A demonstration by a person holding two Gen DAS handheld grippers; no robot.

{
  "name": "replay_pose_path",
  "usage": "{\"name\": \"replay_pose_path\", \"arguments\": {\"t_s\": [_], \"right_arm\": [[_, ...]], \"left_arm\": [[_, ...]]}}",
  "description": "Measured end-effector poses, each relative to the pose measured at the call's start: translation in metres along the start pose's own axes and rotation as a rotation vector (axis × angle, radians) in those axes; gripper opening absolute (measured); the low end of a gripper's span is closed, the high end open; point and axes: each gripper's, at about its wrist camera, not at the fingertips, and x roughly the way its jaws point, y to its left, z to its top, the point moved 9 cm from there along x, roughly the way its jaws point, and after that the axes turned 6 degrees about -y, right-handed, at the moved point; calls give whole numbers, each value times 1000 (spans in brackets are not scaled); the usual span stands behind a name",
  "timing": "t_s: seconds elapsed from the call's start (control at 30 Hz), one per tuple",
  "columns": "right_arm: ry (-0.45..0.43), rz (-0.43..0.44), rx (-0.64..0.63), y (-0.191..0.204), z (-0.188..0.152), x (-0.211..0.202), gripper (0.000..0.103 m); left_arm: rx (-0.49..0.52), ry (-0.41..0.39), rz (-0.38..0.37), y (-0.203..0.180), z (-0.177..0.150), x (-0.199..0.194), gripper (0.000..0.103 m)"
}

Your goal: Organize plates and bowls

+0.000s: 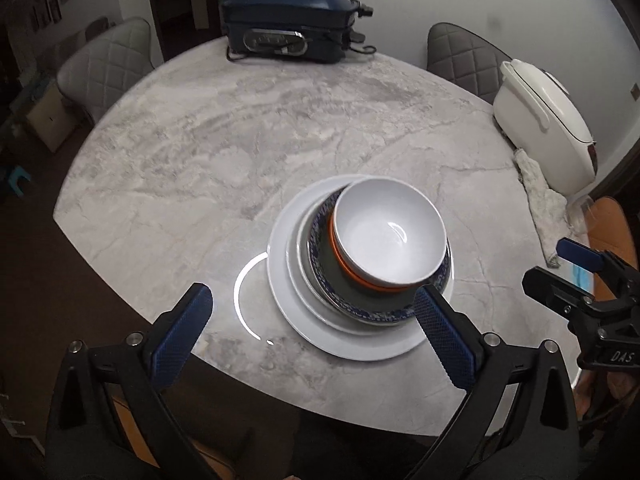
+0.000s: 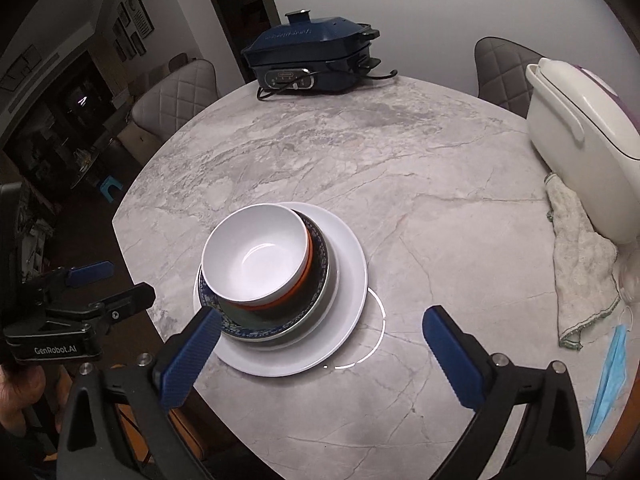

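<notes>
So both tools, left tool [image 1: 314, 330] and right tool [image 2: 322, 350], hang spread and empty; stacked bowl [image 1: 390, 232] sits center-frame between them.

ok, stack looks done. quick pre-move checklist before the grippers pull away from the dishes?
1. Left gripper jaws wide, nothing between them: ok.
2. Right gripper jaws wide, nothing held: ok.
3. White bowl nested on the orange-rimmed bowl: ok, though it sits off-centre on the stack.
4. Blue patterned plate lies inside the large white plate: ok.
5. Large white plate fully on the table, near its front edge: ok.
6. Stack stable if nudged: cannot tell.
7. Cloth and face mask apart from the stack: ok.
</notes>
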Motion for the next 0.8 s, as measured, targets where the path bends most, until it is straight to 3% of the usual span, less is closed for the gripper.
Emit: {"name": "replay_pose_path", "arguments": {"t_s": [0.13, 0.27, 0.33, 0.8], "right_arm": [[-30, -17, 24, -4, 2, -15, 103], [-48, -45, 57, -7, 3, -31, 103], [-67, -65, 49, -4, 6, -39, 103], [-133, -169, 109, 27, 27, -51, 103]], "left_arm": [[25, -98, 135, -4, 13, -34, 102], [-26, -102, 92, -12, 16, -44, 102], [-45, -90, 106, -12, 18, -46, 102], [88, -55, 33, -3, 57, -36, 102]]}}
